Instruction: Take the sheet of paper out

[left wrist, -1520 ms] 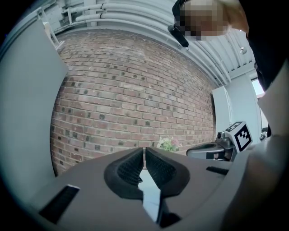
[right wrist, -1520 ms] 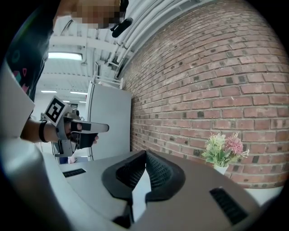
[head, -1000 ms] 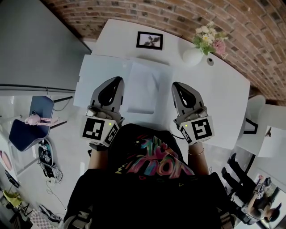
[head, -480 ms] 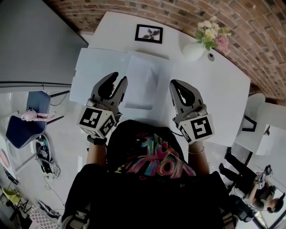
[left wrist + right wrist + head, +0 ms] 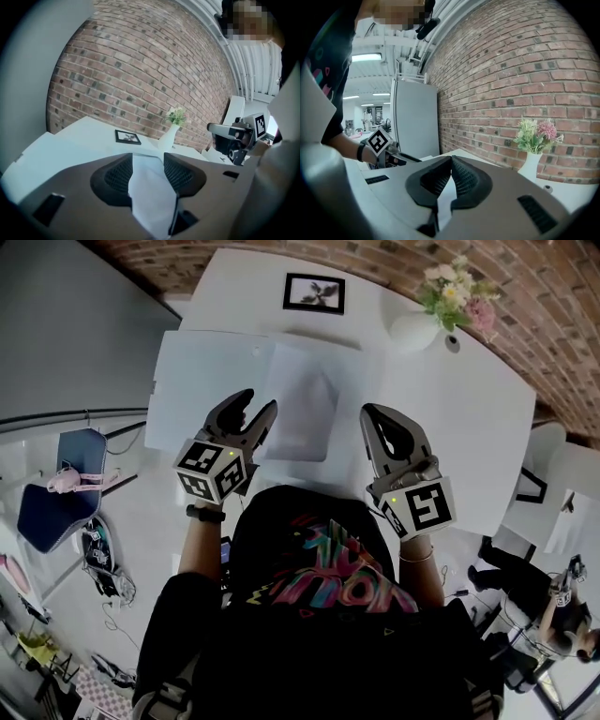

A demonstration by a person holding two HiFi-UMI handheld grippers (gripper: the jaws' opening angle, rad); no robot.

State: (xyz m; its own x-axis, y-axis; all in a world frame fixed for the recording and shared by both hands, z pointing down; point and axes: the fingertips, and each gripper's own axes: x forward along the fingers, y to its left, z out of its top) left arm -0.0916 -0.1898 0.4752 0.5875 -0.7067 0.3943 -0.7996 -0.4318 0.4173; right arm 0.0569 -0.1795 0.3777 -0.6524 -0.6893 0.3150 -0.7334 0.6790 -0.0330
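The sheet of paper (image 5: 302,409) lies flat in the middle of the white table (image 5: 469,427), partly over a larger white sheet (image 5: 202,381) to its left. My left gripper (image 5: 258,401) hovers at the paper's near left edge. Its jaws are opening, and nothing is between them; in the left gripper view only white surface shows through the gap of that gripper (image 5: 149,154). My right gripper (image 5: 371,414) is to the right of the paper, apart from it. In the right gripper view its tips (image 5: 451,160) meet, shut on nothing.
A framed picture (image 5: 314,293) stands at the table's far edge. A white vase of flowers (image 5: 417,331) and a small dark object (image 5: 453,343) sit at the far right. A brick wall (image 5: 140,70) rises behind. A blue chair (image 5: 56,493) stands left of the table.
The left gripper's jaws went from shut to wide apart, and it sank and rolled near the paper's left edge. The right gripper dropped slightly and stays shut.
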